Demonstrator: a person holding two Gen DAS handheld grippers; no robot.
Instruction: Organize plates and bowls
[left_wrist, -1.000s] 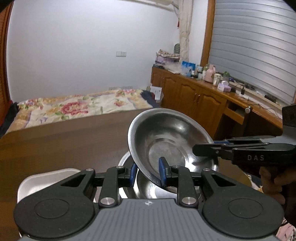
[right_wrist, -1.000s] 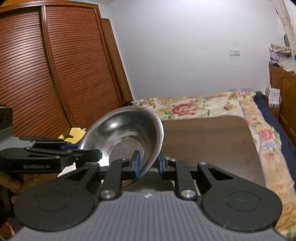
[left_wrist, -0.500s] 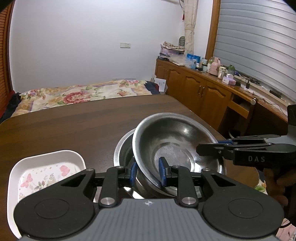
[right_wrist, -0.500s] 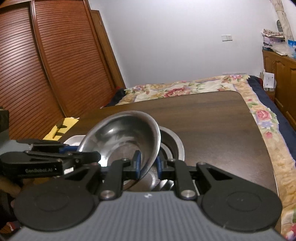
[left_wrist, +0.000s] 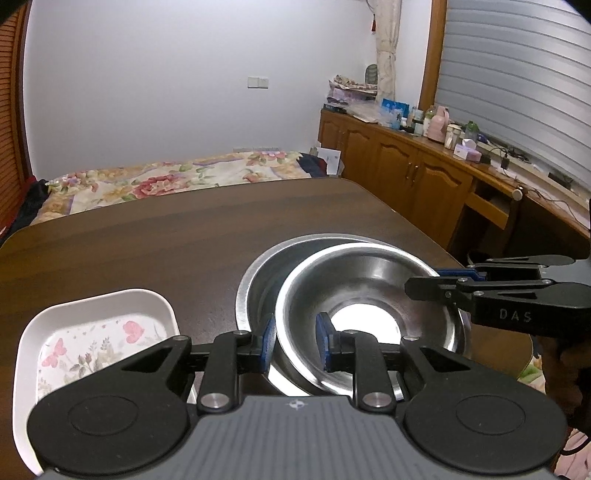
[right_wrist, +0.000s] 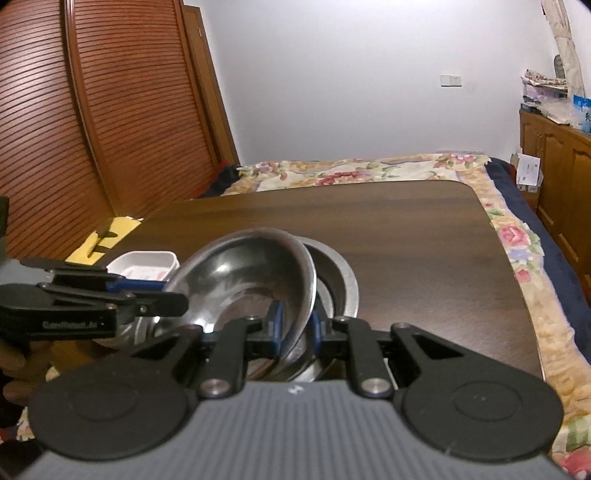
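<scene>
With both claws pinched onto the same steel bowl (left_wrist: 369, 295), it sits tilted inside a larger steel bowl (left_wrist: 266, 269) on the dark wood surface (left_wrist: 166, 240).

Left claw (left_wrist: 294, 341): blue pads straddle the near-left rim of the upper bowl, one pad outside the wall, one inside. Gap is narrow, just rim thickness plus a bit; reads as a pinch on the rim.

Right claw (right_wrist: 296, 325): pads pressed nearly together on the opposite rim, wall of the steel bowl (right_wrist: 251, 273) clamped between them. In the left wrist view it comes in from the right side of the bowl, black linkage marked "DAS", the person's hand (left_wrist: 561, 354) behind it.

Upper bowl: rim on the right claw's side rides higher than the rest, so not nested flat. Lower bowl's rim (right_wrist: 347, 280) shows as a crescent just beyond and to the outside of the held one.

Just left of the left claw: white rectangular tray (left_wrist: 92, 325) with a butterfly/flower print, flat on the surface, close to the lower bowl but apart from it. Same tray (right_wrist: 144, 264) shows beyond the left claw in the right wrist view.

Beyond the surface: bed with floral cover (left_wrist: 166, 181). Right of the left claw: wooden cabinets (left_wrist: 406, 173) with clutter on top. Left of the right claw: slatted wooden wardrobe doors (right_wrist: 110, 110).
</scene>
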